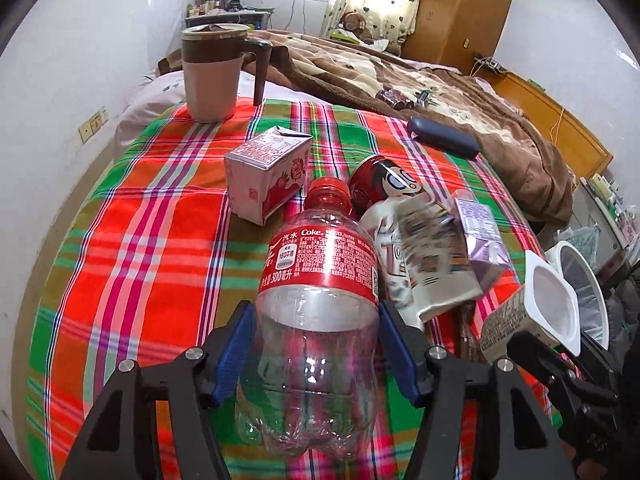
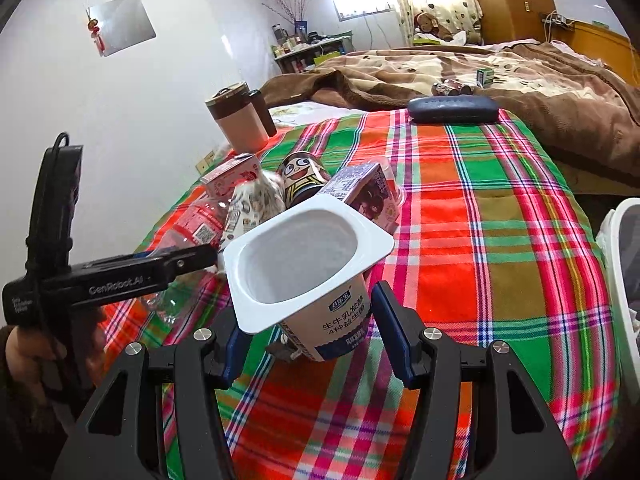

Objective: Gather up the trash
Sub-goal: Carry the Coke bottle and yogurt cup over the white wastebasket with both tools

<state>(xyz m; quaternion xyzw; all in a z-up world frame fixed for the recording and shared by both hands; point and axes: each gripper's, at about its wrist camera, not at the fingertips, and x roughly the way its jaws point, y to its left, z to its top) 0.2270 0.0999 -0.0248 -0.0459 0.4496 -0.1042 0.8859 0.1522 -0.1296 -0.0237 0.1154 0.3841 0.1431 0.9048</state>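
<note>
Left tongs (image 1: 316,354): spread about as wide as the clear plastic Coke bottle (image 1: 318,300), blue pads against its ribbed lower body on both sides.
Coke bottle: empty, transparent, red cap and red label; it lay at the 6 o'clock edge of the trash pile, cap toward 12 o'clock.
Right tongs (image 2: 304,334): moderately open around the yogurt cup (image 2: 304,268); pad contact could not be told.
Yogurt cup: white plastic, square flanged rim, printed paper sleeve, empty and tilted; whether it rested on the cloth could not be told.
Pile: pink milk carton (image 1: 268,174) at 11 o'clock of the bottle, cartoon-printed can (image 1: 380,182) at 1 o'clock, crumpled wrapper (image 1: 432,264) and purple carton (image 1: 482,236) at 3 o'clock.
Surface: soft plaid cloth (image 1: 152,240) in red, green and pink.
Far edge: beige lidded mug (image 1: 214,74) at 11 o'clock; dark oblong case (image 1: 444,136) at 1 o'clock.
</note>
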